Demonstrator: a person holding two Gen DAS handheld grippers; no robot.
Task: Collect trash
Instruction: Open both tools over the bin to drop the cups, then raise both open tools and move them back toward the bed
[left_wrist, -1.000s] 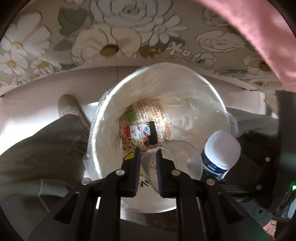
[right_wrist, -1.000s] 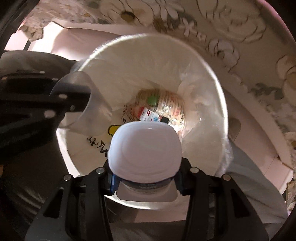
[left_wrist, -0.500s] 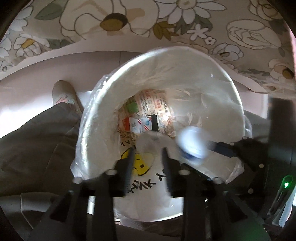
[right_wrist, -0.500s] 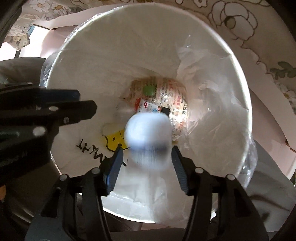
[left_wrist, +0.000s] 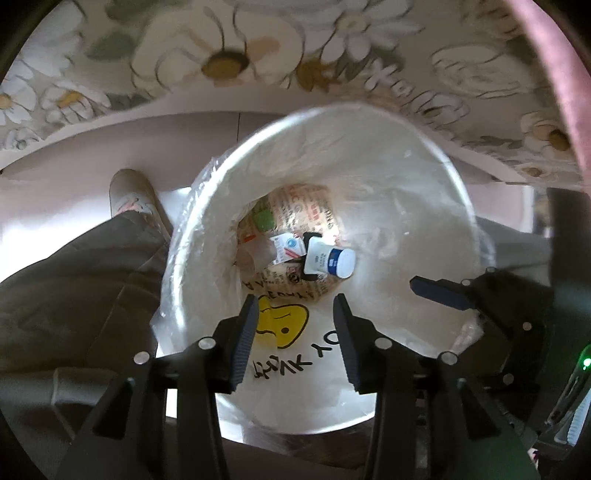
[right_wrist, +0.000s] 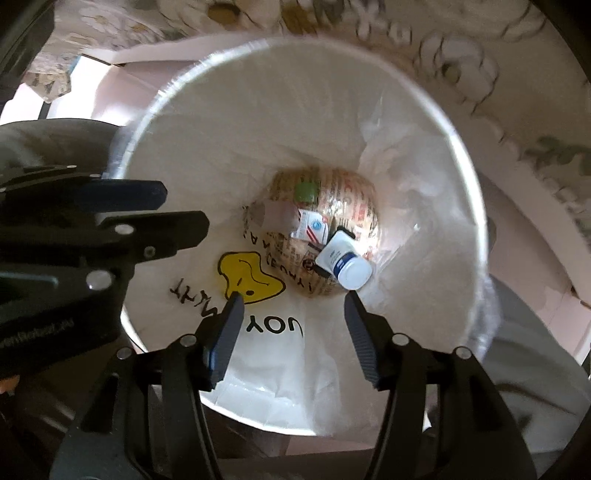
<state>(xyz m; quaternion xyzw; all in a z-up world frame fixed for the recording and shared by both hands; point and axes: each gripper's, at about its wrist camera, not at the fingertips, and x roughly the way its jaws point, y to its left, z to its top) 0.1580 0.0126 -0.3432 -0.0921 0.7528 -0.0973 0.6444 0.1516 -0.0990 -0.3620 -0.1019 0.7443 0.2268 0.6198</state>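
Our left tongs (left_wrist: 295, 314) and right tongs (right_wrist: 291, 314) both hang spread and empty over the bin (right_wrist: 461, 206), pointing down into it — their jaws have just been opening, with nothing between them now. We hold them above the mouth, we judge, so that what is let go drops straight in. The bottle (right_wrist: 345, 264) lies on its side at the bottom of the liner (right_wrist: 406, 184), among a small carton (right_wrist: 310, 229), a green scrap (right_wrist: 306, 192) and printed wrapping (right_wrist: 351, 195) — the clear cup (left_wrist: 258, 254) just beside them.

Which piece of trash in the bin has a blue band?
The white bottle lying on its side at the bottom; the small carton beside it has red stripes instead.
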